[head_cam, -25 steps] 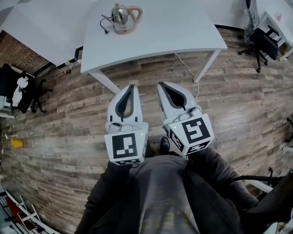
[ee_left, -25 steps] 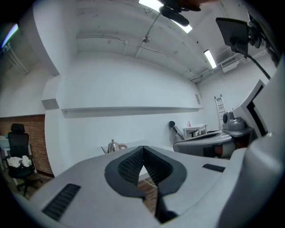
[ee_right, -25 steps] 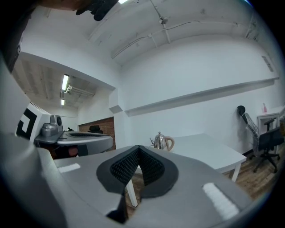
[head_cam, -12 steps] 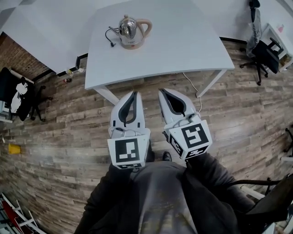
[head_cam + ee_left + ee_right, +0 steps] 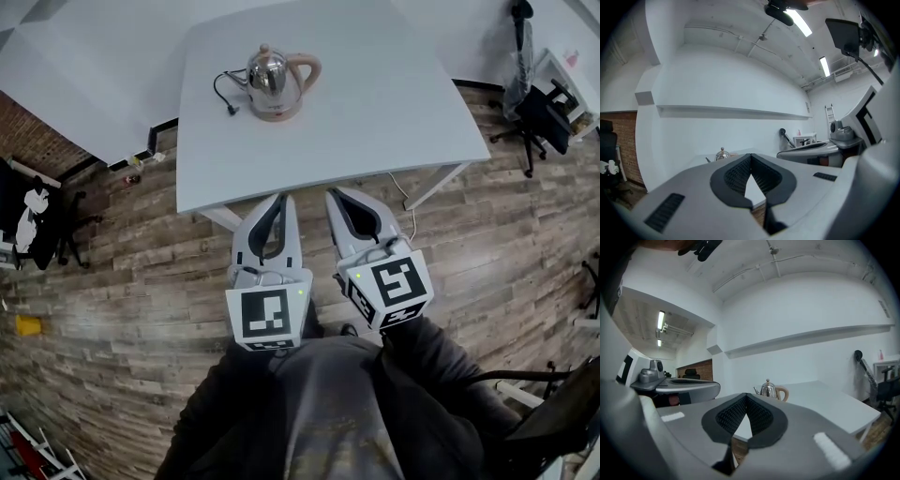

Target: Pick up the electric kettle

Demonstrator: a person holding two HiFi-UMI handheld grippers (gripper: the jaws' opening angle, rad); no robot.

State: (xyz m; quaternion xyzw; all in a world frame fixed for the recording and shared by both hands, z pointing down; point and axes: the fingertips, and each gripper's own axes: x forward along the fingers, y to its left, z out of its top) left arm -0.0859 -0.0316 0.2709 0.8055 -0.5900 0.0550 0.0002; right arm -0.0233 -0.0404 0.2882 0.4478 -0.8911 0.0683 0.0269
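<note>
I am walking up to the worktop (image 5: 375, 112), and that is the change that matters; a second ago its near edge lay well ahead of my jaw tips with bare wooden floor (image 5: 131, 244) between, and now both tips sit right at that edge in the head view; the approach is nearly done but the reach has not begun.

My left hand-held gripper (image 5: 279, 199) is fully closed, its two dark pads meeting at the tip with nothing between them; my right hand-held gripper (image 5: 336, 195) is the same, pads together and empty; both point roughly level toward the far wall, side by side and close to one another.

The electric kettle (image 5: 274, 80) stands upright on its base on the far left part of the worktop, well apart from both jaw tips; it has drifted lower in the head view as I come closer, and in each gripper view it shows small just above the closed tips; its pale handle (image 5: 307, 70) faces my right, and a dark cord (image 5: 225, 89) curls on the surface just beside it on my left.

My judgement: the handle side suits the right hand-held gripper better; it must open before it gets there, since closed jaws can only nudge the kettle; I would keep clear of the cord, which may drag if it is attached to the base; the smooth steel body looks slippery, so the handle is the safer hold.
</note>
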